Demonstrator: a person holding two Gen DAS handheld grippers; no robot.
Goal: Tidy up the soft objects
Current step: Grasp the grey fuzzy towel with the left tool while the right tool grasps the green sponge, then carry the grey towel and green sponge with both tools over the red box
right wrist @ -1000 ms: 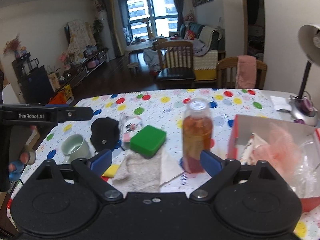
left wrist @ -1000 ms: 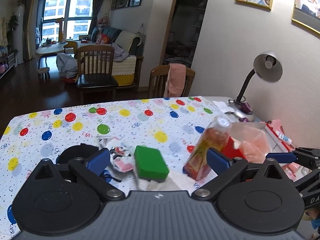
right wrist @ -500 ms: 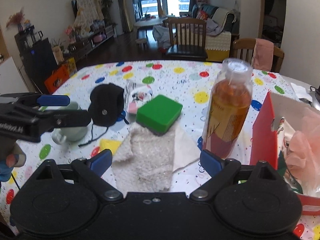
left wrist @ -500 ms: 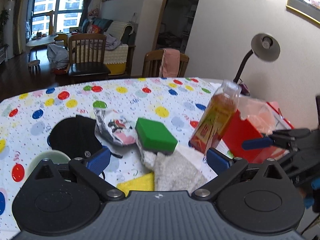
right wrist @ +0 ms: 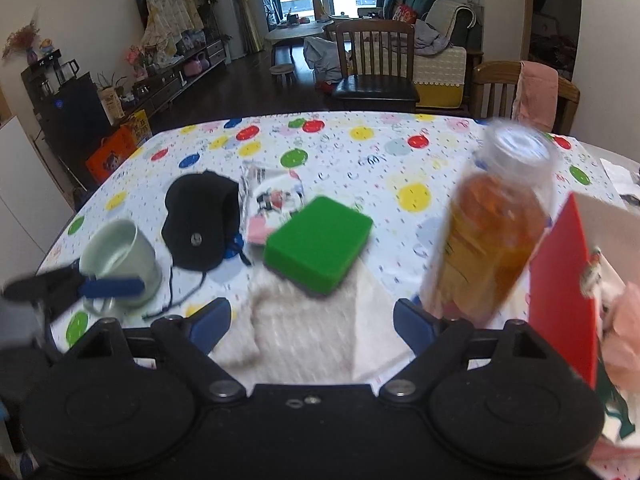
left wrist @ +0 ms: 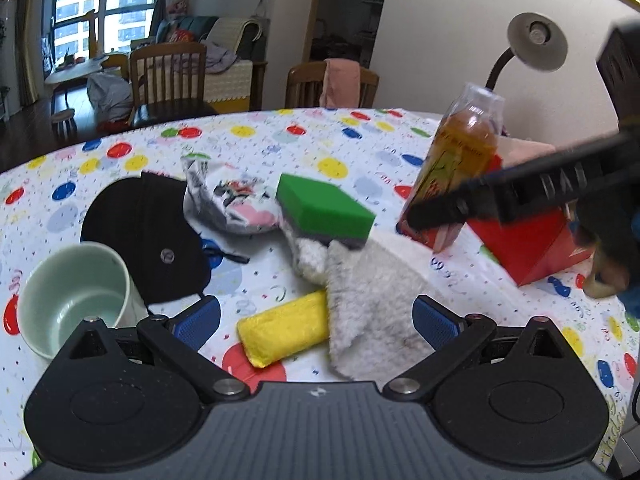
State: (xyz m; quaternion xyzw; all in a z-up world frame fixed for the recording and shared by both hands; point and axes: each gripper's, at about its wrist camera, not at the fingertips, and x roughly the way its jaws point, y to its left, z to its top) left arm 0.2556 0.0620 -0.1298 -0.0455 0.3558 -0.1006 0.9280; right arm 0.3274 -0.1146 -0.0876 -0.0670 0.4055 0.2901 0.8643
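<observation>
While our right claw (right wrist: 312, 316) narrows over the towel (right wrist: 304, 336), our left claw (left wrist: 316, 316) stays spread; bottle (left wrist: 460, 168) label unreadable.

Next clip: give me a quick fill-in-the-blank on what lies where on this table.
The green sponge rests partly on a fluffy ____ cloth.
The mug stands beside a ____ cap.
The bottle stands next to a ____ box.
The yellow roll lies between the left tongs' ____ pads.

Missing: white; black; red; blue
</observation>
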